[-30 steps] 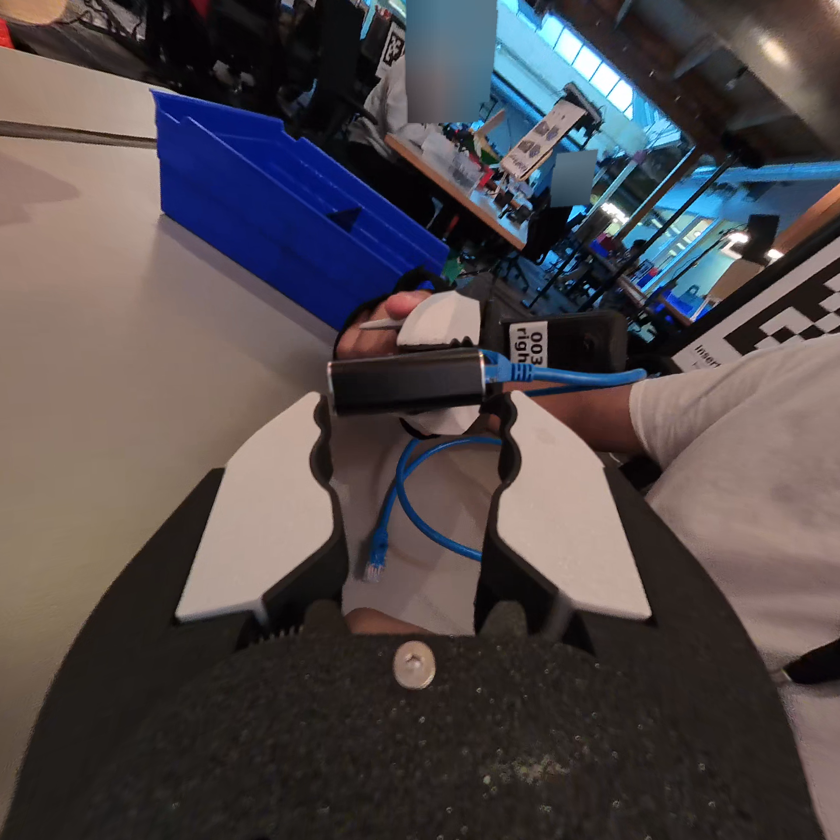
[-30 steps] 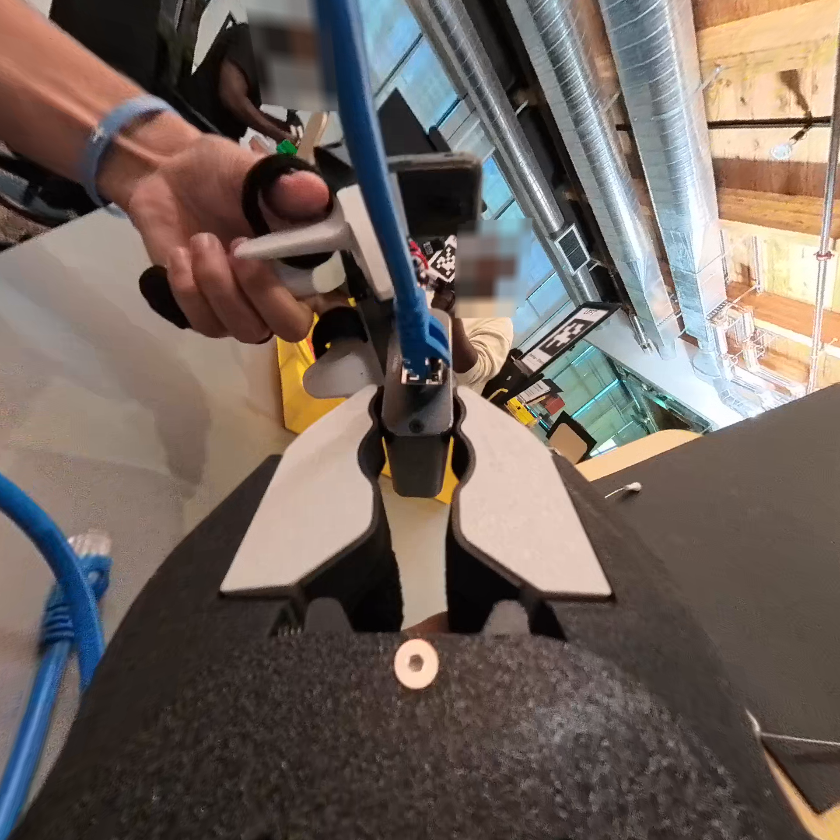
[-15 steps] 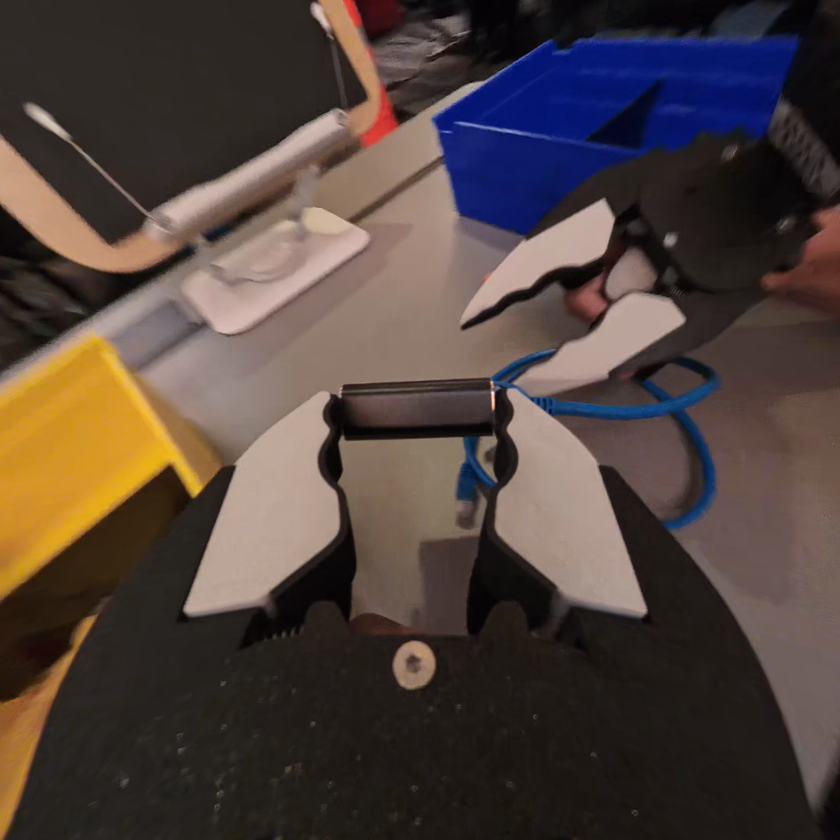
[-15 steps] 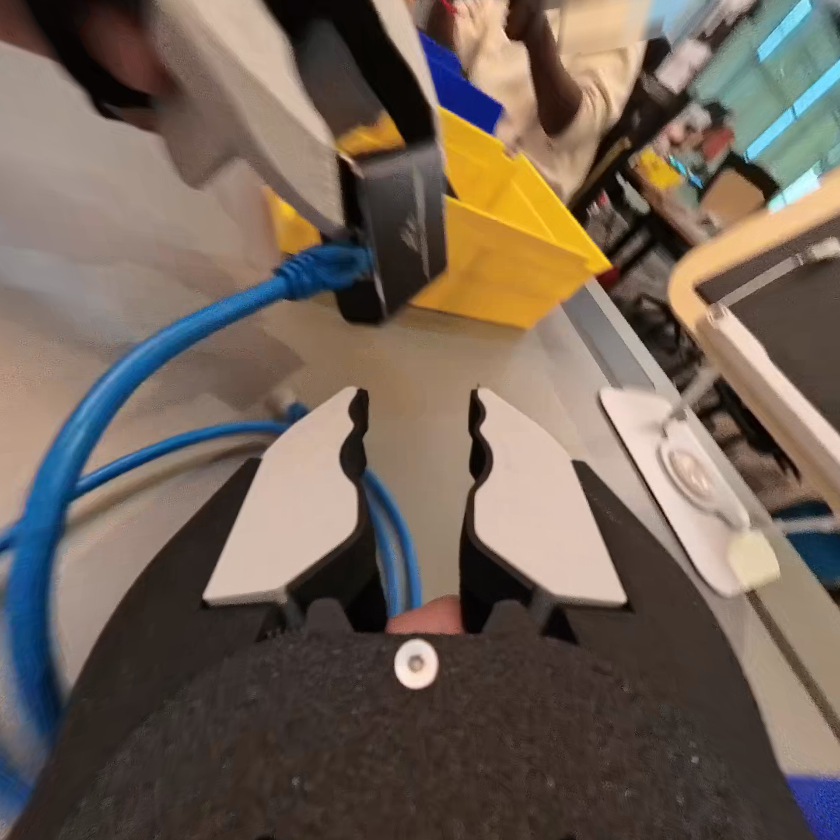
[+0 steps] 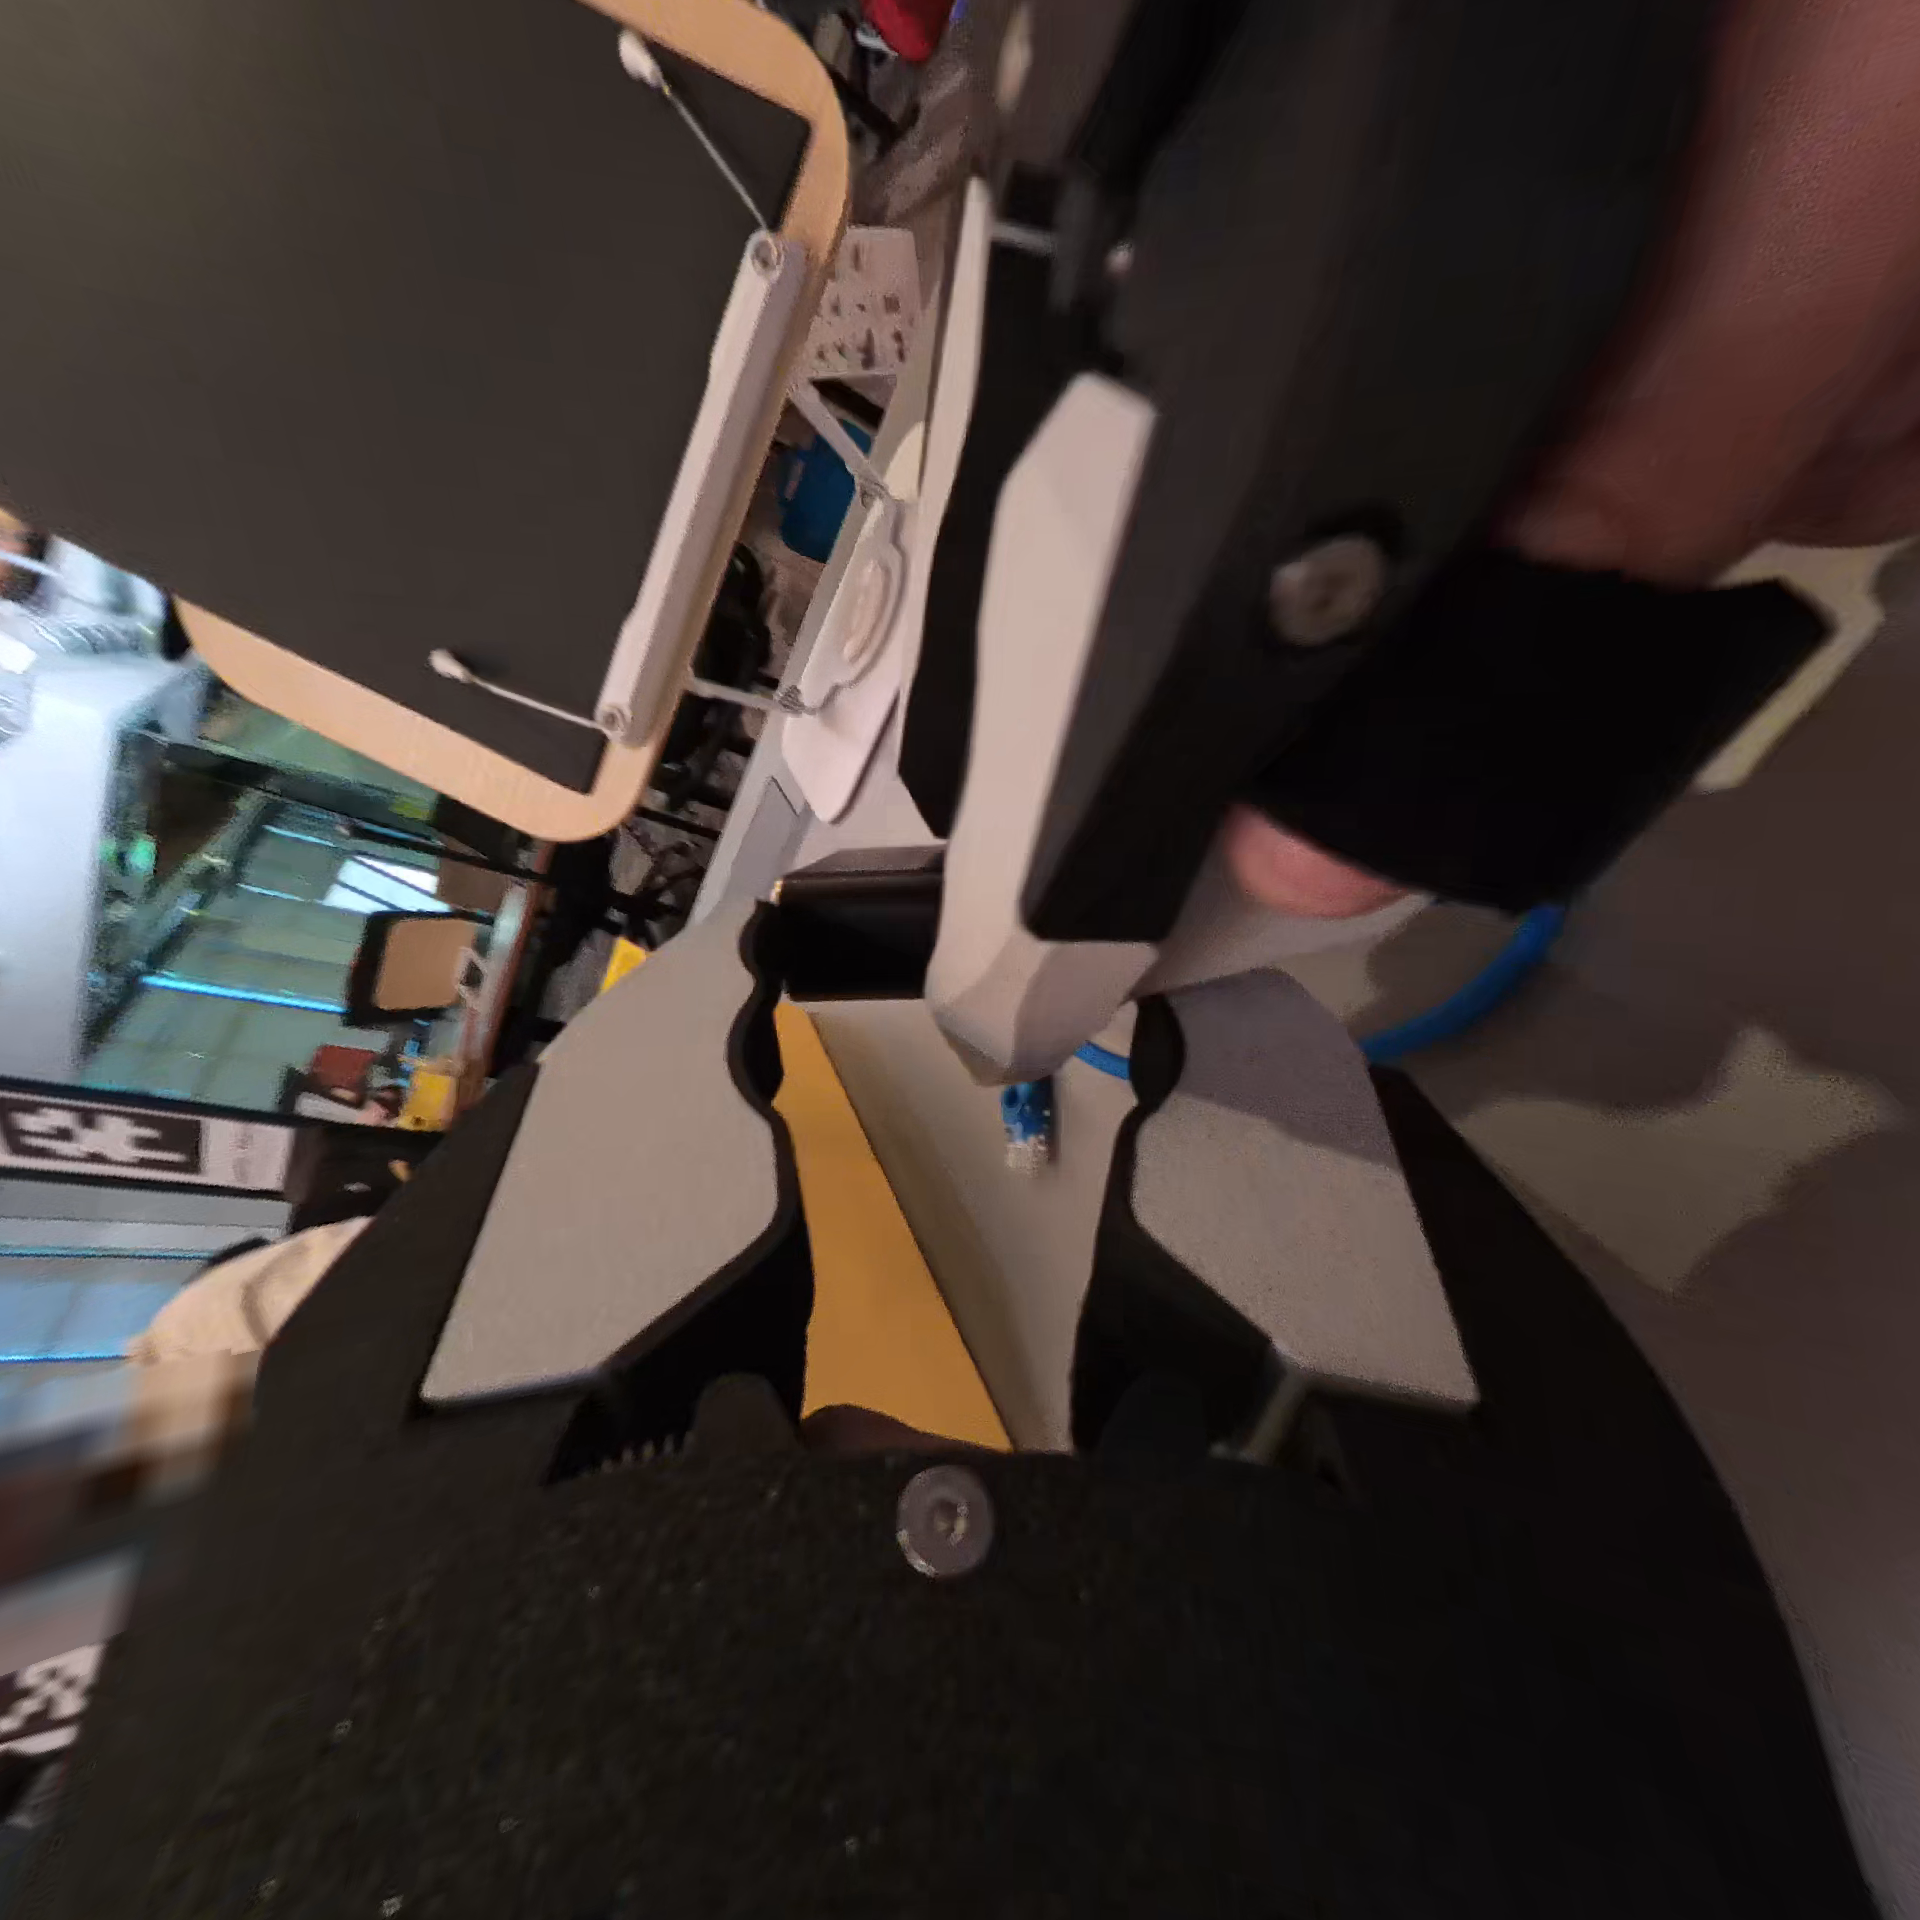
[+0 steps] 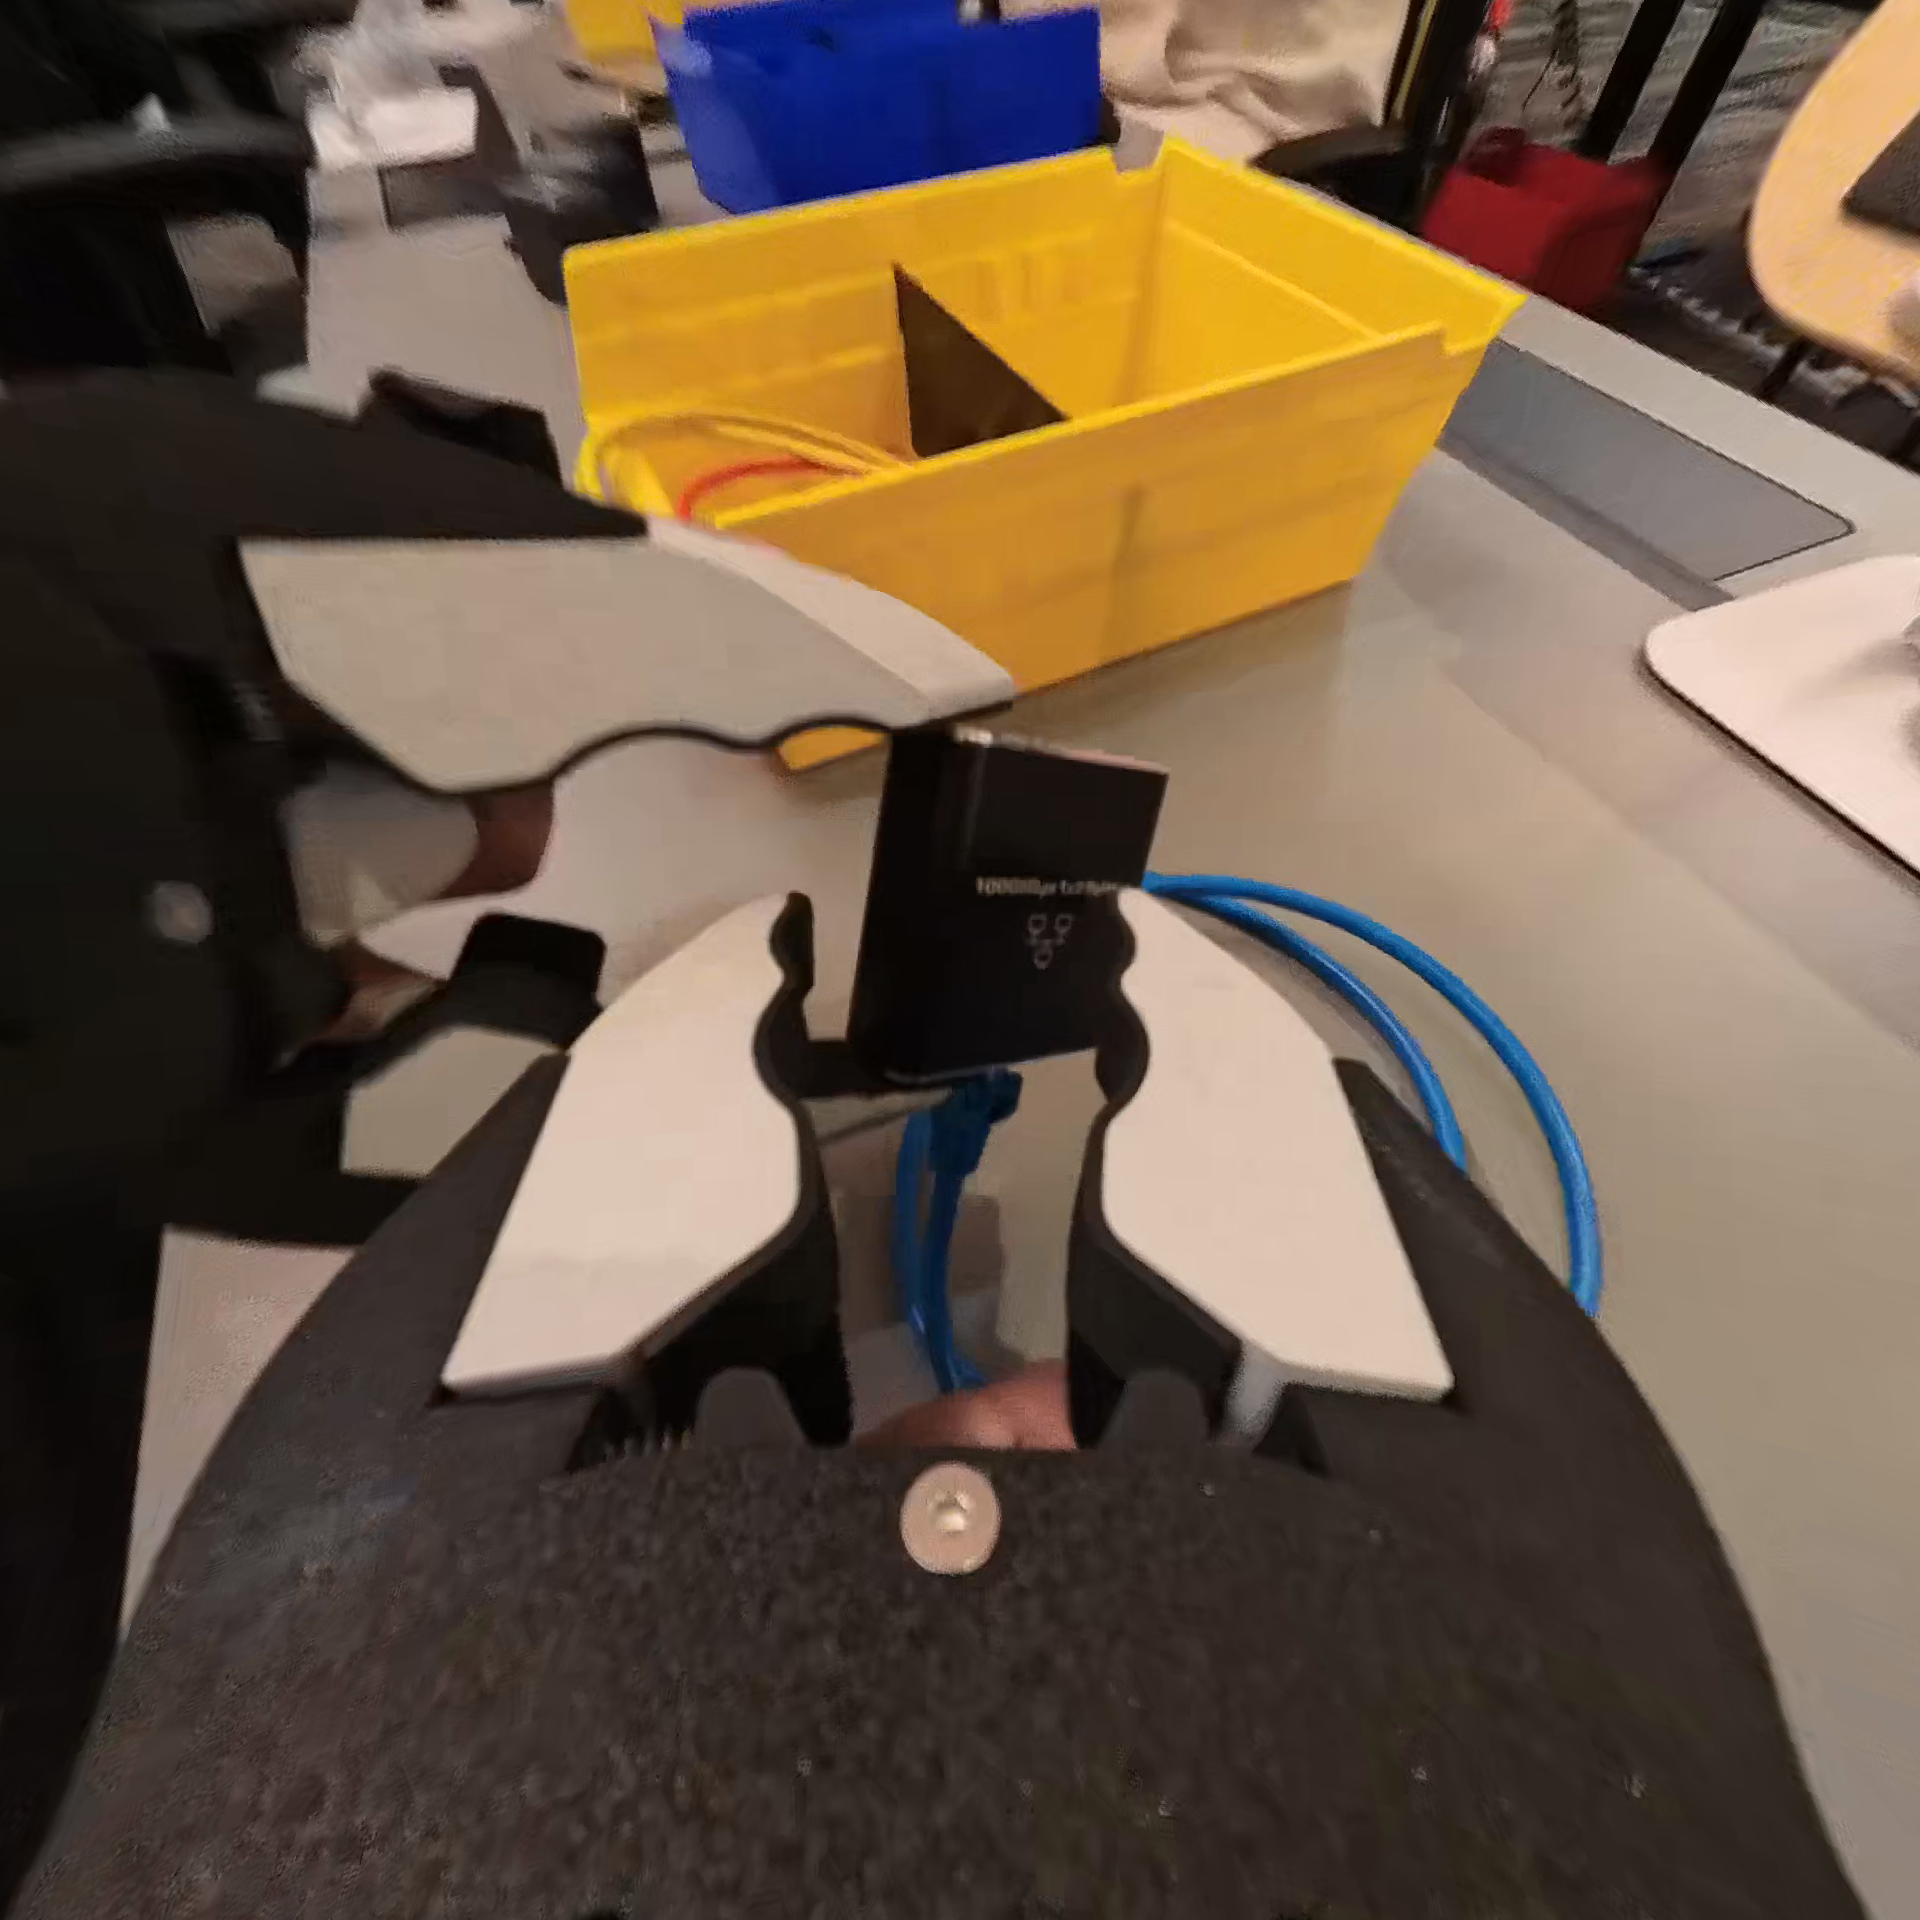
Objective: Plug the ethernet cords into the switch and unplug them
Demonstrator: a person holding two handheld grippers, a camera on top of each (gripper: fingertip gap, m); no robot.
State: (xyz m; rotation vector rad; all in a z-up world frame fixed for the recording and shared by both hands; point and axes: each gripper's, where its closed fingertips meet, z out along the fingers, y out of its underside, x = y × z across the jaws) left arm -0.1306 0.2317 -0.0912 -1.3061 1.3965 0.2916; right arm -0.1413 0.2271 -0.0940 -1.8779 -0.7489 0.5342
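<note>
A: The switch (image 6: 1039, 821) is being held up off the bench (image 6: 1455, 831), just in front of the yellow bin (image 6: 1039, 540). It is being pinched end to end by the left gripper (image 5: 951, 987), which is clenched on it.

B: And the right gripper (image 6: 958, 935) is being held around it on the side away from the bin. It is released, with one jaw on each flank of the switch and a gap being shown at one of them.

A: Why is it being pinched by its ends?

B: Probably so that the flanks are being left free for a second grasp. A handover is being set up, by the look of it.

A: And the blue ethernet cord (image 6: 1507, 1091)?

B: One plug appears to be seated in the switch's end farthest from the bin, though that part is blurred. The slack is being draped in a loop over the bench in front of the bin. The free plug (image 5: 1029, 1122) is being left lying on the bench beside the bin's wall.

A: So one end is in and one is out.

B: That is how it is being read. The switch is probably being steadied so that a plug can be pushed or pulled without it twisting.
</note>
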